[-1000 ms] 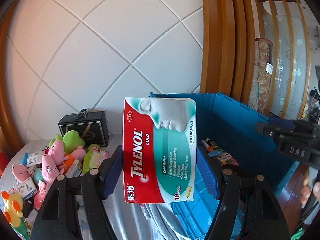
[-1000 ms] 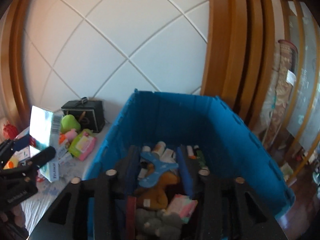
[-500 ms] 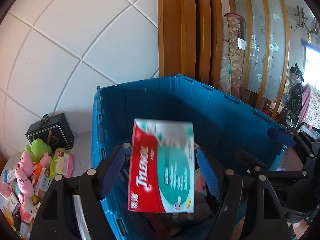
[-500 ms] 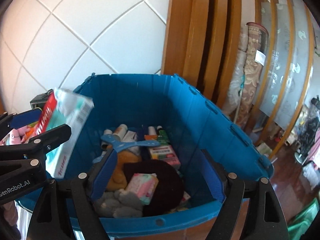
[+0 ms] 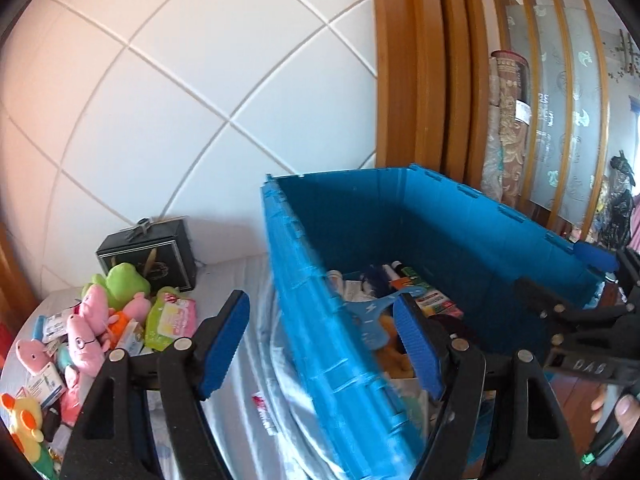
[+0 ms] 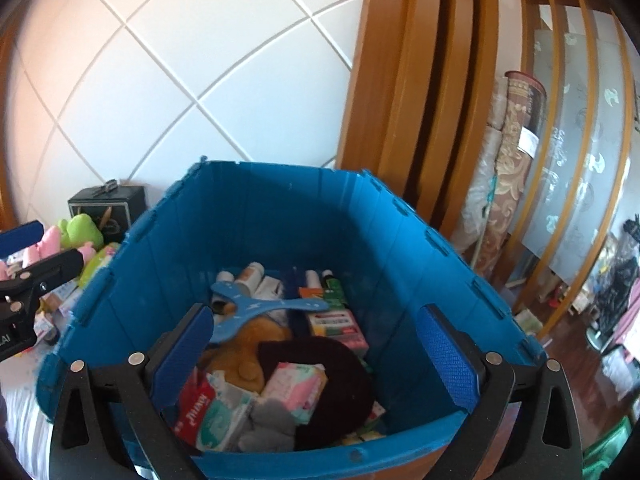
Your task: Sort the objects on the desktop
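The red and teal Tylenol box (image 6: pixel 208 412) lies inside the blue crate (image 6: pixel 280 220) at its near left, on top of other items. My left gripper (image 5: pixel 322 300) is open and holds nothing; it straddles the crate's (image 5: pixel 440 232) left wall. Over the crate's near rim, my right gripper (image 6: pixel 316 312) has its jaws opening wide, with nothing pressed between the pads. Each gripper shows at the edge of the other's view: the right gripper (image 5: pixel 580 320) and the left gripper (image 6: pixel 36 268).
The crate also holds a blue hanger (image 6: pixel 256 308), a tissue pack (image 6: pixel 298 386), a dark cap (image 6: pixel 332 360), tubes and small boxes. Left of it, plush toys (image 5: pixel 92 320), small packets and a black case (image 5: pixel 148 256) lie on the white cloth. A tiled wall stands behind, a wooden frame to the right.
The Tylenol box left the left gripper and now lies in the crate. The left gripper swung over the crate, then back to its left wall. The right jaws widened.
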A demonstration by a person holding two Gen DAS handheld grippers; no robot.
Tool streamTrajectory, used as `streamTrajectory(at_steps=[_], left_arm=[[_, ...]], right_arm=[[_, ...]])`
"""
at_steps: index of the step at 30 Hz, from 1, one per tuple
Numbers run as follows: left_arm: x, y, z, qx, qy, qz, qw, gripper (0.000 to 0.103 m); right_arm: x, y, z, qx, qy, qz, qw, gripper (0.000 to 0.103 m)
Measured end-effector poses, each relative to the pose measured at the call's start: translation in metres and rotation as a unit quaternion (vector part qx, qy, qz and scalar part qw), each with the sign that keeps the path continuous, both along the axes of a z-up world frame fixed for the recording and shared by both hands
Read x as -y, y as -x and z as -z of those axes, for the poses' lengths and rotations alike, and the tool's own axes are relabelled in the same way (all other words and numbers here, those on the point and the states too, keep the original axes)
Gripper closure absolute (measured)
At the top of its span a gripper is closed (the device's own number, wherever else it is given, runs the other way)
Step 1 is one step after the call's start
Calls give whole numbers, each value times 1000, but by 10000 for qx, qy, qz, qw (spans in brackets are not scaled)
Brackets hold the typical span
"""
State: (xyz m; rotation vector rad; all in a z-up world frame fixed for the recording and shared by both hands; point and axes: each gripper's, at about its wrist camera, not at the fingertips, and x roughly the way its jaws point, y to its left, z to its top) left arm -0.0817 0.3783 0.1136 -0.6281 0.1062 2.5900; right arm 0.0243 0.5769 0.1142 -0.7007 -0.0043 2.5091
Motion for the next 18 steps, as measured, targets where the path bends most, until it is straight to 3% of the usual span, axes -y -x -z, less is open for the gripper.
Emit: streamTrajectory(at_steps=[4,9,14,18], left_arm=[[76,11,25,154,25,-668,9976,29],[183,25,70,542,52,-1445,9880,29],[278,34,130,1112,269,-1999,9731,29],[338,46,191,1724,398,-2117,9612,32]], right_arm=[[43,13,-13,-368,4,-586,9976,0],[110,45,-20,-606,53,-1437,9878,0],[181,85,-4,-399,133,-2217,9742,0],[222,120,33,64,433,-2528,9665,0]])
